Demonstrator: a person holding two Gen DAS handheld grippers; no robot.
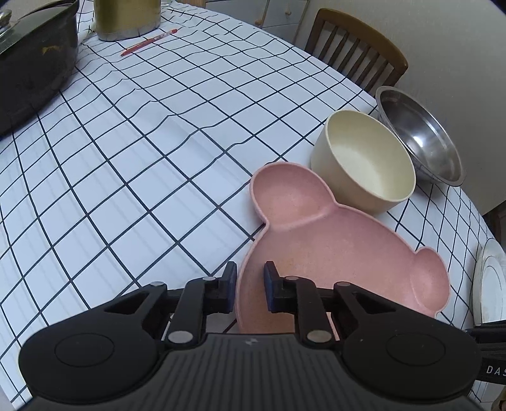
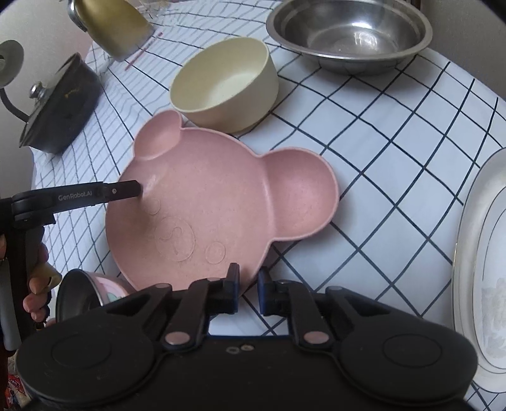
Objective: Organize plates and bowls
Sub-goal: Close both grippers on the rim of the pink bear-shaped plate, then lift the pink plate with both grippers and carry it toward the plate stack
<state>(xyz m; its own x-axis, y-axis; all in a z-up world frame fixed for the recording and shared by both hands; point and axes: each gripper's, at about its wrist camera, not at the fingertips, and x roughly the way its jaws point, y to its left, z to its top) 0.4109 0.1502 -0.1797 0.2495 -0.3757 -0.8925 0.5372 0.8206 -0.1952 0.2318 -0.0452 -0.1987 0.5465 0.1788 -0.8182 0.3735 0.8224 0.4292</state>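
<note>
Checked white tabletop (image 1: 132,177) under dining-room light, wooden chair (image 1: 357,47) at the far edge. Nearest: left hand-held gripper (image 1: 249,286) closed on the near rim of the pink bear-shaped plate (image 1: 332,253), one pad outside the wall, one inside. Right hand-held gripper (image 2: 248,289) likewise clamped on the plate's rim at its own near edge, so plate pinched from two sides, apparently flat on the cloth. Best handled, by the look of it, with an even lift on both sides, kept level to avoid twisting the thin rim out of either grip, and clear of the cream bowl (image 1: 363,167) touching or just beside one ear compartment. Beyond that, steel bowl (image 2: 348,34); white plate (image 2: 484,262) well off to the right. Farther left, dark lidded pot (image 1: 34,60), gold canister (image 1: 126,19) and red pen (image 1: 148,42).
</note>
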